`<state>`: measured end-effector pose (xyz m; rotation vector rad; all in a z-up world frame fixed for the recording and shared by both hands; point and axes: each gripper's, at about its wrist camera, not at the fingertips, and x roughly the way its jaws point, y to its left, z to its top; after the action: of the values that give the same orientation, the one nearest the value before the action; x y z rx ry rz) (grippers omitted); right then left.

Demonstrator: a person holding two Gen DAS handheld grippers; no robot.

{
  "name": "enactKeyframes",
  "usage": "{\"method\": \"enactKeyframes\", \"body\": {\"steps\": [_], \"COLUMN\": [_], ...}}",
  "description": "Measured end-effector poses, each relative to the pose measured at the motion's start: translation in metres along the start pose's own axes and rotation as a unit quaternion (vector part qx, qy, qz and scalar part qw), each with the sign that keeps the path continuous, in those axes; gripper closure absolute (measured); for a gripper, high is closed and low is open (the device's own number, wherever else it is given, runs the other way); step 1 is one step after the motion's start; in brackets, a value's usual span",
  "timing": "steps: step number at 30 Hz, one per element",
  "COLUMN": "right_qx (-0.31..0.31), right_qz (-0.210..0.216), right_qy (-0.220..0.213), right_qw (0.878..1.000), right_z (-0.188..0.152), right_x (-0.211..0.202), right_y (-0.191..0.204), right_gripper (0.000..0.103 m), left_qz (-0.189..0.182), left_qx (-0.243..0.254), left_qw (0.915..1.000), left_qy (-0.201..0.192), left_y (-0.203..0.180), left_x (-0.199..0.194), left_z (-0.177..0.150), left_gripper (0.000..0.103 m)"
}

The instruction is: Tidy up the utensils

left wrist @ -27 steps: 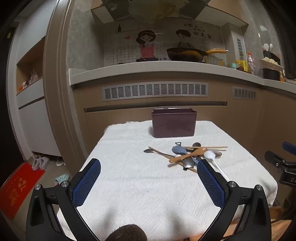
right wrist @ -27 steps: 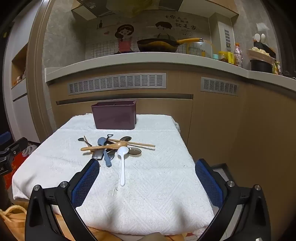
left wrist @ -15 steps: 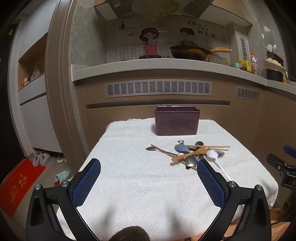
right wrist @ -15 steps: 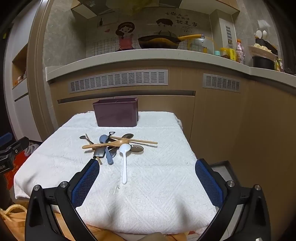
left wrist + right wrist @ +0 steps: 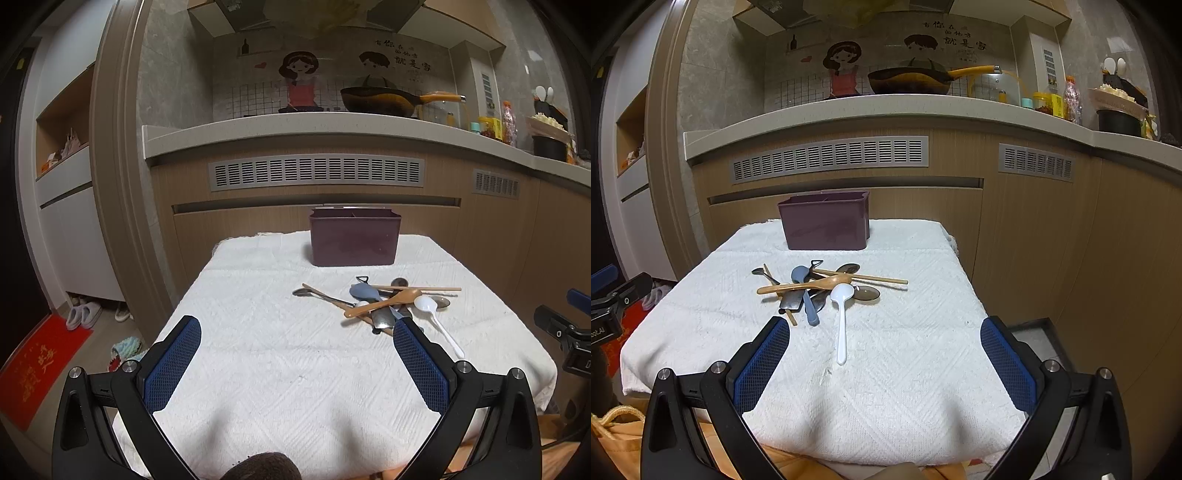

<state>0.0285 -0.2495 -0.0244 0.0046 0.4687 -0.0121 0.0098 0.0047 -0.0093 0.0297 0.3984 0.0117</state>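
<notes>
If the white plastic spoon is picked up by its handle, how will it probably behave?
The white plastic spoon looks thin, so probably light and slightly bendy. Its smooth handle may slip. It lies mostly apart from the utensil pile on the white cloth, so lifting should disturb little.

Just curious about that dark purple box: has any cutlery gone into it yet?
Cannot tell: the purple utensil holder stands upright, its inside hidden. Nothing sticks out above its rim.
</notes>
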Motion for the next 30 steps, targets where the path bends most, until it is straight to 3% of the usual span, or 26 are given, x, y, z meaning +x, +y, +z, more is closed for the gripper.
{"method": "enactKeyframes", "body": {"steps": [30], "right_qx": [-0.005], "right_qz": [0.005], "right_qy": [0.022], "right_qw": [1.000], "right_z": [0.0011], "right_x": [0.0048], "right_y": [0.0037], "right_gripper": [0.000], "left_qz": [-0.005], "left_qx": [0.006], "left_qw": [0.9998], "left_qy": [0.017], "left_y": [-0.0024], "left_x": [0.0044], "left_z": [-0.0012], "left_gripper": [0.000]}}
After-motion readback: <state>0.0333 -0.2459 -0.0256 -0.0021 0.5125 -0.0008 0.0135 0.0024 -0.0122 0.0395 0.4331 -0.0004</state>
